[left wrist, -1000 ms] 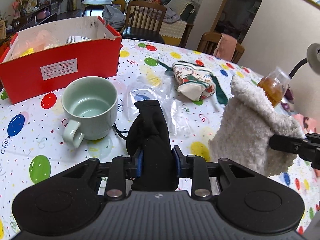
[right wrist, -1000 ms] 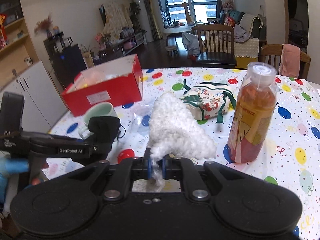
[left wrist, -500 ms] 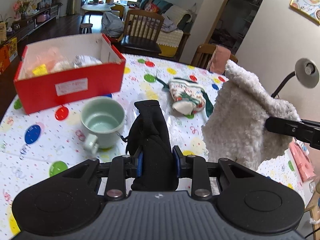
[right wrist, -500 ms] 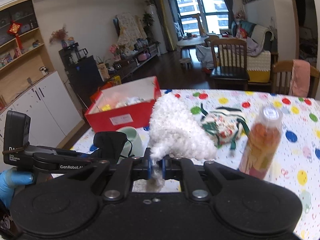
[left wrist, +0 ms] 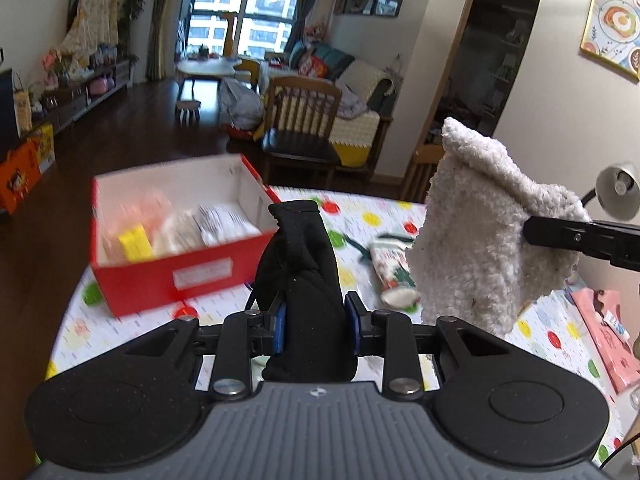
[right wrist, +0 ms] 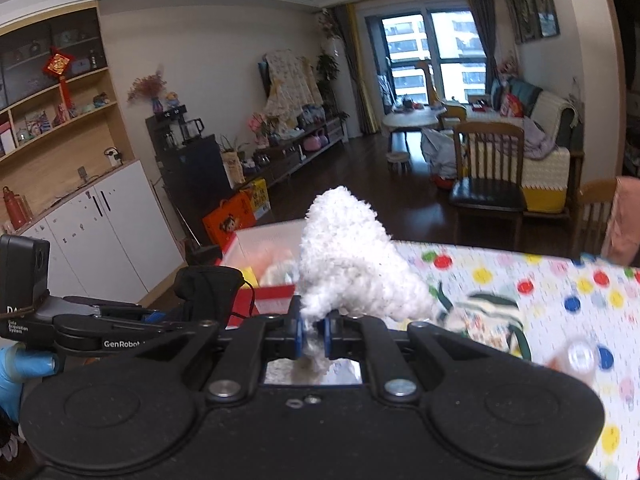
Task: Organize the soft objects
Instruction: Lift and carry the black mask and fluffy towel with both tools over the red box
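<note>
My left gripper (left wrist: pixel 315 330) is shut on a black soft pouch (left wrist: pixel 304 280) and holds it high above the table. My right gripper (right wrist: pixel 313 338) is shut on a white fluffy cloth (right wrist: pixel 352 268), also lifted; the cloth shows at the right of the left wrist view (left wrist: pixel 488 232). An open red box (left wrist: pixel 176 248) with several items inside stands on the table ahead and below, also in the right wrist view (right wrist: pixel 272 292). A Christmas-print soft item (left wrist: pixel 394 280) with green ribbon lies on the dotted tablecloth (left wrist: pixel 120 332), right of the box.
A bottle of orange drink (right wrist: pixel 576 360) stands blurred at the lower right. A pink packet (left wrist: pixel 604 332) lies near the table's right edge, by a desk lamp (left wrist: pixel 618 190). Wooden chairs (left wrist: pixel 304 120) stand behind the table.
Both grippers have risen higher with their items and shifted toward the red box. The mug and bottle have dropped out of the left view.
</note>
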Demonstrator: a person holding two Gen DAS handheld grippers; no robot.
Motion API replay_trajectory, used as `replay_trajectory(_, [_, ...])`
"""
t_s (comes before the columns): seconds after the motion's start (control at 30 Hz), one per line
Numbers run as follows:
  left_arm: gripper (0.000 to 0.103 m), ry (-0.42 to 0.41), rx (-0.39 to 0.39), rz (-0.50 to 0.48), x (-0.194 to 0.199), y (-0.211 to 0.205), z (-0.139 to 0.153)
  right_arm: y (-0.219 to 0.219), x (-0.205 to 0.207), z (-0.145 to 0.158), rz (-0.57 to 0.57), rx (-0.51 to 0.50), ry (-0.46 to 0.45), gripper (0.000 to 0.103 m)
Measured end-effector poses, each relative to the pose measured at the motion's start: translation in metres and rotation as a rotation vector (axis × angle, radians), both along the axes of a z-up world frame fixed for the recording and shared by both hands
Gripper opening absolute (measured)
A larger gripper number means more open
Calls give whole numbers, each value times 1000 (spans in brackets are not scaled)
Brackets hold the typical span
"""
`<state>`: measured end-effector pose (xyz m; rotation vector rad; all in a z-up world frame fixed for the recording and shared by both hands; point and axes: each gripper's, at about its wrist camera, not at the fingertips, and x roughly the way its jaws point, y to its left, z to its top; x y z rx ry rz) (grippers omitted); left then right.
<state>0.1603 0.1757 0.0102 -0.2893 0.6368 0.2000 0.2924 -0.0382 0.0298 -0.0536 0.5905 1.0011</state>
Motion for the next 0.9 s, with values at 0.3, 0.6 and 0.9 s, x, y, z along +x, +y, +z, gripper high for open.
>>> replay_trajectory(0.3, [29,-24,67,39,17,49,27,59,17,27,48,7,-39,8])
replay_trajectory(0.6, [29,-5,100,53,39,95,32,117,37,35,59,-6,-54,8])
replay_trajectory(0.9, [29,39,122,57,64,129,15,176,56,21,69,-41,-62,8])
